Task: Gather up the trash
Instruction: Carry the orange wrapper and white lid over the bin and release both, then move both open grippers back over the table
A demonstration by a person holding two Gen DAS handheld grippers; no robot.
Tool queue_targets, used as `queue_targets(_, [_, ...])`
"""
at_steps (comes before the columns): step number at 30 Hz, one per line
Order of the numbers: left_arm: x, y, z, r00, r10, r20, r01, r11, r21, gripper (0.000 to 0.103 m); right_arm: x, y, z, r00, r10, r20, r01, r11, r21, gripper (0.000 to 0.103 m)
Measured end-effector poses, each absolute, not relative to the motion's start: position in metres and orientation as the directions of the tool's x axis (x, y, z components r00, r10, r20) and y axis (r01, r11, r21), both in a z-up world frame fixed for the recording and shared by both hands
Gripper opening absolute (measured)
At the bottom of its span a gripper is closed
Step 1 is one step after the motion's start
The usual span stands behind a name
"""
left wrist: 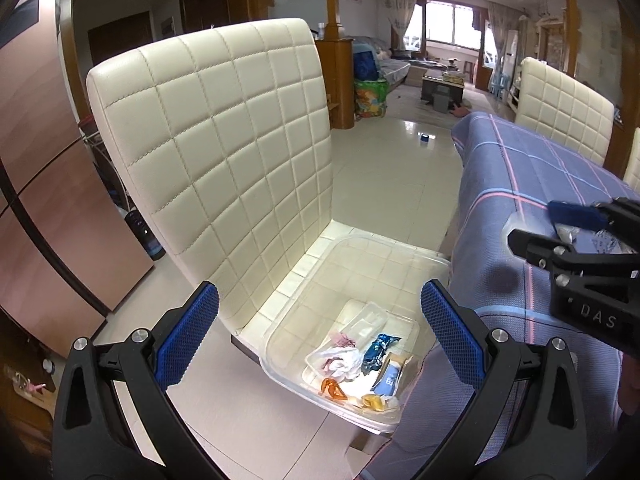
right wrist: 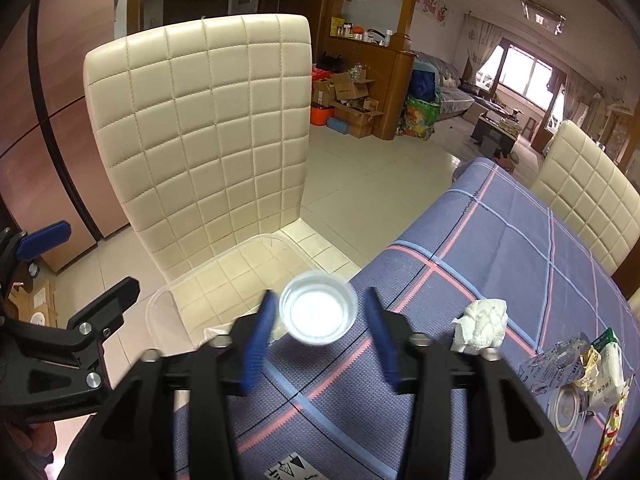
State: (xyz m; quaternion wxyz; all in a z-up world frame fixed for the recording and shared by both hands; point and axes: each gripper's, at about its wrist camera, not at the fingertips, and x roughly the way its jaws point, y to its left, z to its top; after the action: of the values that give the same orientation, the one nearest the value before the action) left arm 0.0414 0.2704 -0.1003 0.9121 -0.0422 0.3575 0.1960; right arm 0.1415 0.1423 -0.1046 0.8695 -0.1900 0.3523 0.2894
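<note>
A clear plastic bin (left wrist: 424,258) sits on the cream chair seat beside the table; it holds wrappers, tissue and a clear tray (left wrist: 360,356). My left gripper (left wrist: 320,322) is open and empty above the bin. My right gripper (right wrist: 320,320) is open; a small clear plastic cup (right wrist: 318,307) sits between its fingers at the table edge, over the bin rim (right wrist: 168,292), and I cannot tell whether anything touches it. In the left wrist view the right gripper (left wrist: 560,224) shows over the table. A crumpled tissue (right wrist: 482,322) and several wrappers (right wrist: 576,364) lie on the tablecloth.
The cream quilted chair back (left wrist: 224,140) rises behind the bin. The table with the blue plaid cloth (right wrist: 500,248) is at the right. A second cream chair (right wrist: 588,196) stands at its far side. A brown cabinet (left wrist: 44,184) is at the left.
</note>
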Motion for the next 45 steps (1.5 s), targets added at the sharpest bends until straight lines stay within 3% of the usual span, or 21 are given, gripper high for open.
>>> queue_targets(4, [0.040, 0.269, -0.100, 0.668, 0.327, -0.669, -0.386, 0.920, 0.065, 0.100, 0.141, 0.139, -0.103, 0.619, 0.351, -0.703, -0.621, 0.767, -0.164, 0.071])
queue_targets(24, [0.041, 0.214, -0.078, 0.715, 0.265, -0.646, -0.271, 0.958, 0.094, 0.100, 0.132, 0.064, -0.092, 0.637, 0.321, -0.701, -0.526, 0.845, -0.092, 0.071])
queue_targets(35, [0.058, 0.146, -0.068, 0.745, 0.152, -0.650, -0.124, 0.988, 0.089, 0.100, 0.134, -0.033, -0.081, 0.693, 0.236, -0.681, -0.368, 0.928, -0.054, 0.071])
queue_targets(45, [0.098, 0.077, -0.076, 0.710, 0.027, -0.704, 0.023, 0.998, 0.061, 0.100, 0.150, -0.113, -0.080, 0.725, 0.155, -0.671, -0.231, 0.973, -0.024, 0.071])
